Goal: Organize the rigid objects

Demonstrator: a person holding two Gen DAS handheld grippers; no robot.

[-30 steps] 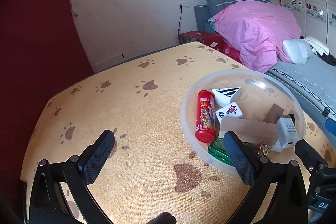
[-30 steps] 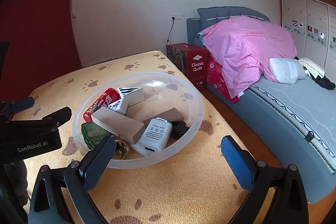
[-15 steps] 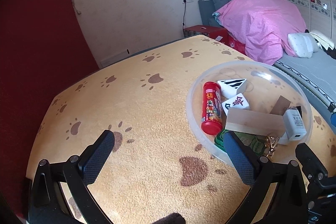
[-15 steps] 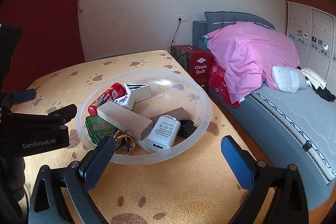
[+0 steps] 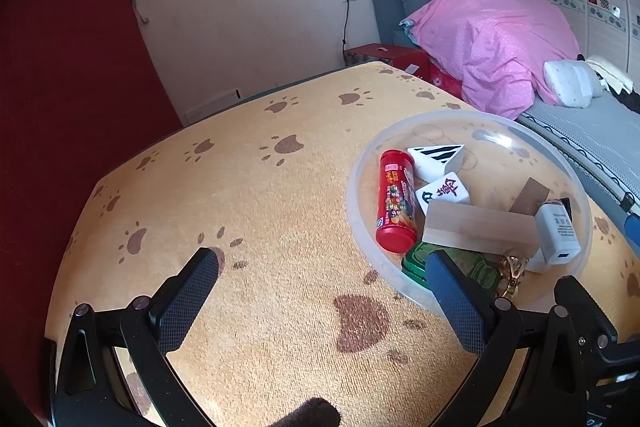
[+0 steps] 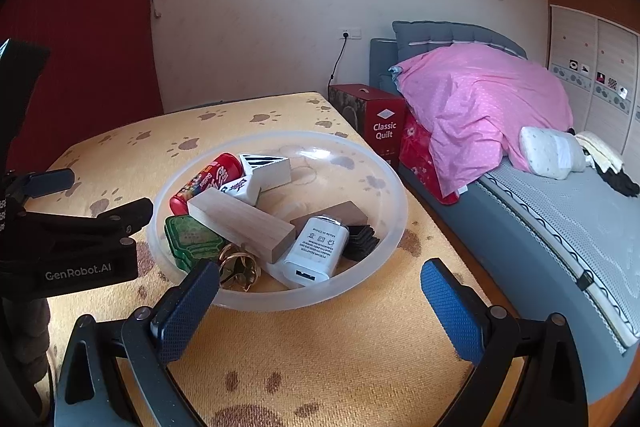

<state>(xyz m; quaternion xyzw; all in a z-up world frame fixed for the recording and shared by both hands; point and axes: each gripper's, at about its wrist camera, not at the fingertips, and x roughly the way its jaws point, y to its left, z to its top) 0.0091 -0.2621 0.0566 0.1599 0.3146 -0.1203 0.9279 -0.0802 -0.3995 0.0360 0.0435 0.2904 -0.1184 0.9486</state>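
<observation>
Pulling back a little since a second ago, the left gripper [image 5: 320,291] and right gripper [image 6: 320,291] hang wide and empty, suggesting sorting is done: the clear plastic bowl [image 6: 394,183], frame center, holds wooden block [image 6: 240,223], red candy tube [image 6: 206,179], white charger [image 6: 316,251], mahjong tile [image 6: 240,187].

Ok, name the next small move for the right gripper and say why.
Probably ease the right gripper forward and down toward the white charger. Its jaws stand open and empty just short of the clear bowl, and the charger lies on top at the near rim, free of the wooden block beside it. The left gripper is also open, over bare cloth.
</observation>
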